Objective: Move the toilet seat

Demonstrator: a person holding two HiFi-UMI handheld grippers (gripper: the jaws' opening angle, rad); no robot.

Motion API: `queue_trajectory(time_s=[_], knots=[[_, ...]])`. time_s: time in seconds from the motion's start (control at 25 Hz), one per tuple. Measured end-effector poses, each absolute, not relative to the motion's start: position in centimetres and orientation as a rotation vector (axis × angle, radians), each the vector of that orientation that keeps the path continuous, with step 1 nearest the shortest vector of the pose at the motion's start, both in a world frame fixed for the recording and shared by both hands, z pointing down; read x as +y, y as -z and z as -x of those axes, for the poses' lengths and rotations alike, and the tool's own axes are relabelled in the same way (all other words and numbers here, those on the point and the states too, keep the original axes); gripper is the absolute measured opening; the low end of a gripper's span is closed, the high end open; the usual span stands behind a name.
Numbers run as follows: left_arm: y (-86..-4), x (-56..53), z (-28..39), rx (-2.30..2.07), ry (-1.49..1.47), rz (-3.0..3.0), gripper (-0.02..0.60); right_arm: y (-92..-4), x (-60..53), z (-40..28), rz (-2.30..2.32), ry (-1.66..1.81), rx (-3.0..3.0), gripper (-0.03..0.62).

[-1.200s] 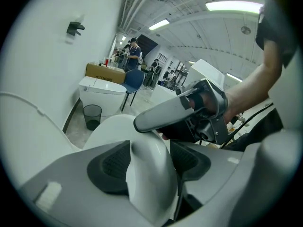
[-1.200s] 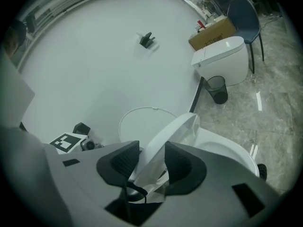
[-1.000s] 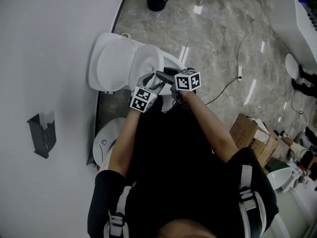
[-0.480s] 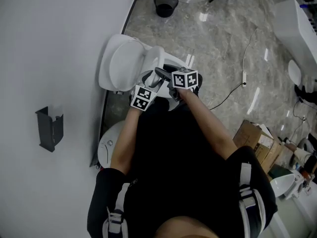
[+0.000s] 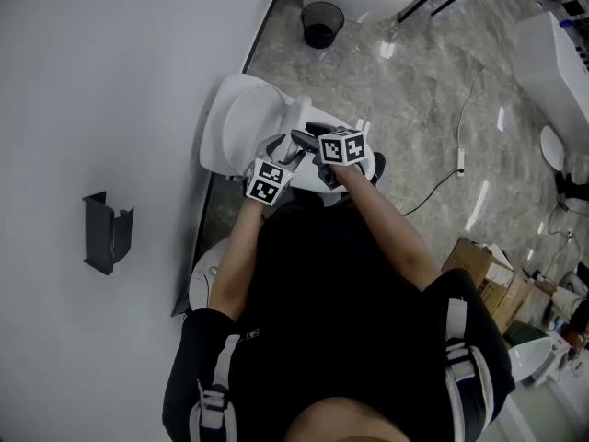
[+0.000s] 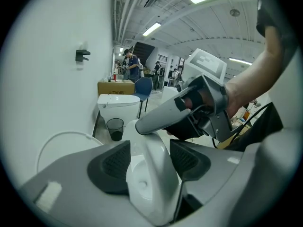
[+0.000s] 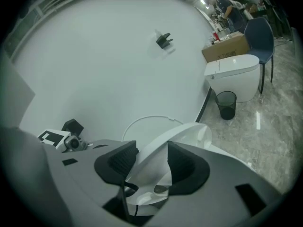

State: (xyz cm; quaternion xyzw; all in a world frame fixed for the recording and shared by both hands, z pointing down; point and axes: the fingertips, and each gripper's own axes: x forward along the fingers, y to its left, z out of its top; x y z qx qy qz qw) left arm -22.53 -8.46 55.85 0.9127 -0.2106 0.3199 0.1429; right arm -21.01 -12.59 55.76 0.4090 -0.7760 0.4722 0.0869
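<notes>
Head view: toilet seat (image 5: pixel 293 118) is white and glossy, tipped up off the bowl, just in front of the raised lid (image 5: pixel 236 122), which leans on the wall. Left gripper (image 5: pixel 280 151) and right gripper (image 5: pixel 306 140) both reach onto the seat's near edge, marker cubes side by side. Floor is grey marble tile. A black bin (image 5: pixel 321 24) stands further along the wall, and a dark holder (image 5: pixel 109 231) is fixed to the wall.

Left gripper view: left gripper (image 6: pixel 150 162) has its jaws wide, and the seat (image 6: pixel 152 188) fills the gap. It shows here as a thick rounded white rim seen edge-on, with both dark pads against it, so this counts as a grip. The right gripper (image 6: pixel 165 122) crosses just above with its grey jaw over the rim. Beyond it are the bin (image 6: pixel 115 128) and a second toilet (image 6: pixel 118 105).

Right gripper view: right gripper (image 7: pixel 151 164) has its jaws at mid-width, and they have just been opening. The seat (image 7: pixel 187 135) runs diagonally between the pads as a thin curved white band, but the pads don't look clamped on it. The lid's arc (image 7: pixel 151 119) sits behind, against the wall. The bin (image 7: pixel 226 104) and the second toilet (image 7: pixel 234 74) are further right.
</notes>
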Motion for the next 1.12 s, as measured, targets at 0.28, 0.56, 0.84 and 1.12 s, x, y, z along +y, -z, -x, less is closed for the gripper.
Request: queue_trajectory(time_s=[0.28,0.56,0.84,1.12], knots=[[-55.2,-10.0,24.8,-0.699,-0.921,-2.61,0.258,-55.1,-11.9,20.4,-1.201,-1.283,-2.345,0.183],[-55.4,-11.8,27.8,-0.774,-0.927,-2.595,0.256,-55.4,-11.1,18.6,-1.238,-1.241,-2.319,0.181],[-55.4,-13.4,30.1,-0.859,-0.913,-2.564,0.256,-55.7,-10.1,17.6,-1.247,-1.218,-2.296,0.183],[-55.4,-14.6,32.8,-0.986,-0.989,-2.505,0.229,-56.3,-8.6,16.1,-1.242,-1.203,-2.254,0.183]])
